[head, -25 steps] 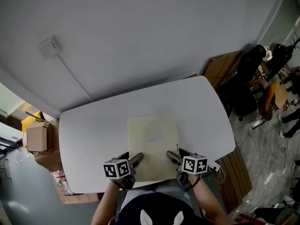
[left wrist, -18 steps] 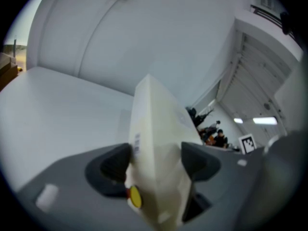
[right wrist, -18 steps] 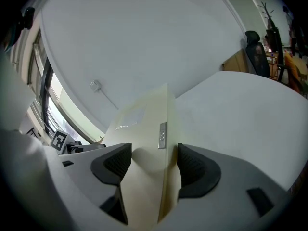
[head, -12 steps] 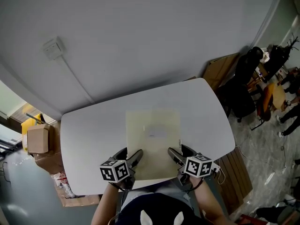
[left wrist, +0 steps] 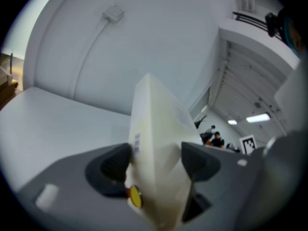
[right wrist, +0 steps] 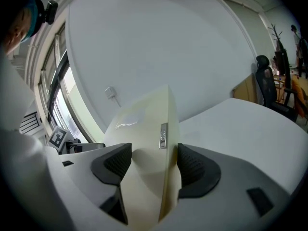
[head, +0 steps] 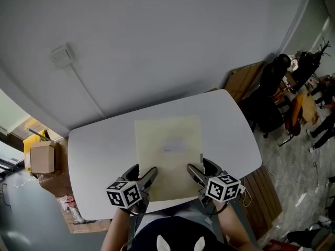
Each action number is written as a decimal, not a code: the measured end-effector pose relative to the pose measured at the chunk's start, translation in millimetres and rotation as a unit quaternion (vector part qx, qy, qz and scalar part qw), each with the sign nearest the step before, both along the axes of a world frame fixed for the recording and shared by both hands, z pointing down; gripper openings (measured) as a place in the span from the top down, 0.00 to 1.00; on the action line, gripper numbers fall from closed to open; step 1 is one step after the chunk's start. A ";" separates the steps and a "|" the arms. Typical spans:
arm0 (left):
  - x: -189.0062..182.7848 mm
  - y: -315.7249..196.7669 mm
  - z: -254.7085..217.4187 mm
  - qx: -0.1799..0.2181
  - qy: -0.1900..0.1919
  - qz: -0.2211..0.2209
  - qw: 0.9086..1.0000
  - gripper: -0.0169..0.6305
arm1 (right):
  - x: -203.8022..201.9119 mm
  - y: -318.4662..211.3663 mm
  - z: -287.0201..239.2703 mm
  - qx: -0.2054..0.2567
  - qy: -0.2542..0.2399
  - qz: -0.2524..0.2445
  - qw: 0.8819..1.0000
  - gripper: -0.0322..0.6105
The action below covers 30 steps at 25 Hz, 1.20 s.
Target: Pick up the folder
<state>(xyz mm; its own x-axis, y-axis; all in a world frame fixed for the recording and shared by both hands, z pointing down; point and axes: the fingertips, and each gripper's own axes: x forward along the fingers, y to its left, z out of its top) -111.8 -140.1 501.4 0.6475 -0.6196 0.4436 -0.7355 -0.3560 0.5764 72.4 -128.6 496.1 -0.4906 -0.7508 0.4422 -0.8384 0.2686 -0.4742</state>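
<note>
Lift step: left tongs [head: 147,176] and right tongs [head: 197,173] each pinch the folder's [head: 168,149] near edge, 7 and 5 o'clock, over mid-worktop [head: 94,156]; next probably needs both raised together, level.

Cream folder [head: 168,153], flat, near corners clamped, above table

folder [head: 168,150]: pale cream | table [head: 94,156]: white | cardboard box [head: 42,157]: brown | office chair [head: 270,95]: black
</note>
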 end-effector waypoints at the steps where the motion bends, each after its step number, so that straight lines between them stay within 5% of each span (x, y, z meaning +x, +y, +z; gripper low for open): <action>1: -0.9 -0.3 -3.1 0.004 0.003 -0.001 1.000 0.44 | -0.8 -0.5 -4.1 0.006 0.002 -0.001 1.000 0.48; 30: -8.0 30.5 -98.7 0.111 0.025 -0.015 0.993 0.44 | -7.0 29.8 -105.7 0.123 0.020 -0.009 0.992 0.48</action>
<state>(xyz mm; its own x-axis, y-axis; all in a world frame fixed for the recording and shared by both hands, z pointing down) -119.9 -109.7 402.7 0.6458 -0.7174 0.2613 -0.7195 -0.4573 0.5226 65.5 -98.7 390.5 -0.4910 -0.8298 0.2653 -0.8489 0.3874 -0.3596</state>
